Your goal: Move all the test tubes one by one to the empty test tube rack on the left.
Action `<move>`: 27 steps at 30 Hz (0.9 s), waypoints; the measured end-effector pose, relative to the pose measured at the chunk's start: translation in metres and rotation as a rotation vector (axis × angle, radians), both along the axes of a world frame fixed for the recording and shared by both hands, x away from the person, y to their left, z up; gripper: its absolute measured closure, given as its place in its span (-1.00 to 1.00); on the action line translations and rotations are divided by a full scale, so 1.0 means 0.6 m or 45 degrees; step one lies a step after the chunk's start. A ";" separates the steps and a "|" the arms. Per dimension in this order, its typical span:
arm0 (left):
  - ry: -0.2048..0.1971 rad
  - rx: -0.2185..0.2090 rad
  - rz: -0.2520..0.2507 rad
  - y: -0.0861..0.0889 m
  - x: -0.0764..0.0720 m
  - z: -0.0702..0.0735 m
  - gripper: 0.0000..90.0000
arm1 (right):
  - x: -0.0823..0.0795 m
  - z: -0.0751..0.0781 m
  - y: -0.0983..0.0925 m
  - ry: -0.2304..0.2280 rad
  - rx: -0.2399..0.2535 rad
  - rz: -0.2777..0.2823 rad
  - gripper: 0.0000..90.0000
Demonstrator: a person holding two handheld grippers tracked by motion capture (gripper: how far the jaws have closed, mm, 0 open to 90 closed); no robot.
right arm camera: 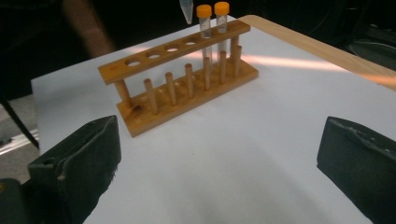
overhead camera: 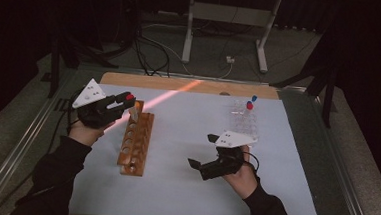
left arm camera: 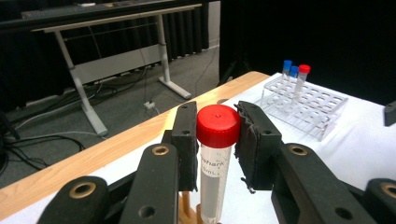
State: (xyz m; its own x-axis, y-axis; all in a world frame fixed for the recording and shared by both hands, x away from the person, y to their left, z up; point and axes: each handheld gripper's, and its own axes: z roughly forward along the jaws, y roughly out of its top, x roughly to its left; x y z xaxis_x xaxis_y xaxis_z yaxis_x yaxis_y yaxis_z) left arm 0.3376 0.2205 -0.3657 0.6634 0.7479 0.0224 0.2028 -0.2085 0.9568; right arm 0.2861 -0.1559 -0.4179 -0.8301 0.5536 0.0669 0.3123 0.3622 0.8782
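Around you: a white sheet covers the table, with a strip of bare wooden board at its far edge crossed by a streak of orange light. The wooden rack lies left of centre, running away from you. It is a top bar drilled with a row of round holes over a base set with upright pegs. In the right gripper view two clear tubes with orange caps stand in the holes at its far end, and the other holes there are open. At the far right of the sheet sits a clear plastic grid rack, holding two blue-capped tubes and one with a red cap. Nothing lies between the two racks.

Your left gripper is over the far end of the wooden rack, its dark, frayed pads clamped on either side of a tube just at its red screw cap. The tube is clear plastic with printed lettering, hanging upright, and its pointed tip hovers just above the rack's far end, beside the orange caps.

Your right gripper is near the middle of the sheet, well apart from both racks, jaws spread wide with nothing between them.
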 end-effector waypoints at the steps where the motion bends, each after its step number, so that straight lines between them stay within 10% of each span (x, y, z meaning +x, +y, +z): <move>1: 0.006 0.003 0.011 0.003 0.002 -0.004 0.58 | 0.000 0.000 0.000 -0.007 -0.002 -0.004 -1.00; 27: 0.163 0.029 0.094 0.013 0.009 -0.130 0.58 | -0.004 0.001 0.000 -0.011 -0.014 0.037 -1.00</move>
